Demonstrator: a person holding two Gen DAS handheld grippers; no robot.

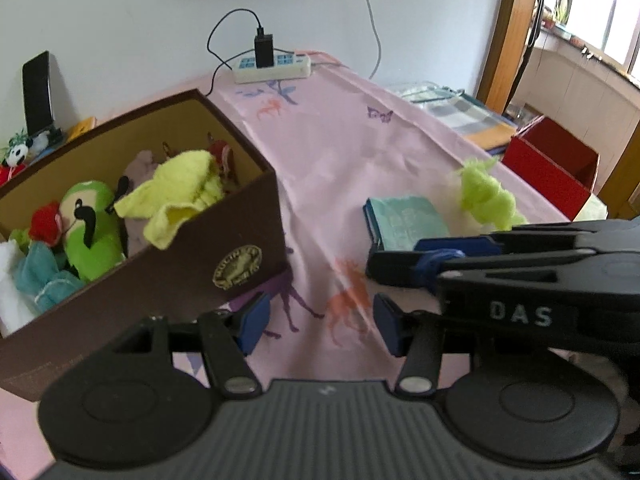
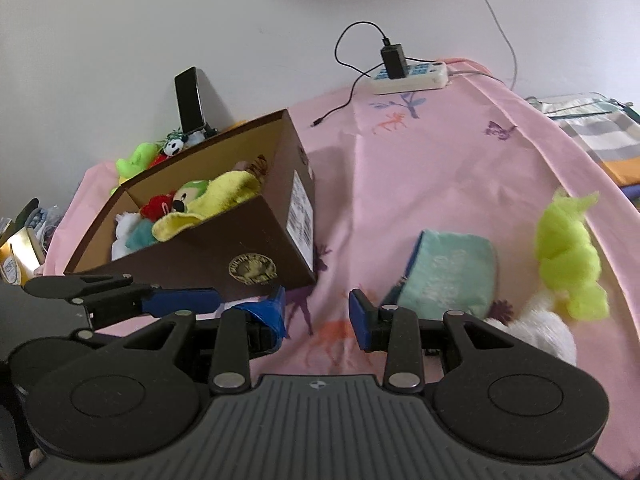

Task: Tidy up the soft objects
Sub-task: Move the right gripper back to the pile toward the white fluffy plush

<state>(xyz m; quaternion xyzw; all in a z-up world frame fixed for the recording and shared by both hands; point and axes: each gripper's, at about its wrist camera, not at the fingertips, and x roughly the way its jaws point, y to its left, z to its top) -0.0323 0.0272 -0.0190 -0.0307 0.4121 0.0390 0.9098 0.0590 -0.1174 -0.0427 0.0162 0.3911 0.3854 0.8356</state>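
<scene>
Reading "DAS" in pale capitals, the side of the right tool (image 1: 384, 264) crosses the left wrist view; a round gold emblem (image 1: 237, 266) on the open brown cardboard box (image 1: 240, 240) has lettering too blurred to read, and a white printed label (image 2: 302, 210) on its end wall is equally illegible. The left tool (image 1: 320, 322) stands released, its blue pads apart over the pink animal-print cloth (image 1: 340, 152) covering the counter, grasping nothing. The right tool's own view shows its pads likewise apart and empty above the cloth. Inside the box lie a yellow towel (image 1: 176, 192), a green plush parrot (image 1: 90, 224) and other soft toys. On the cloth, well apart from the box, a flat mint-green fabric pouch (image 2: 452, 276) lies with its long axis slanting toward the box, just beside a fuzzy lime-green plush (image 2: 568, 256) and a white fluffy toy (image 2: 540, 332).
</scene>
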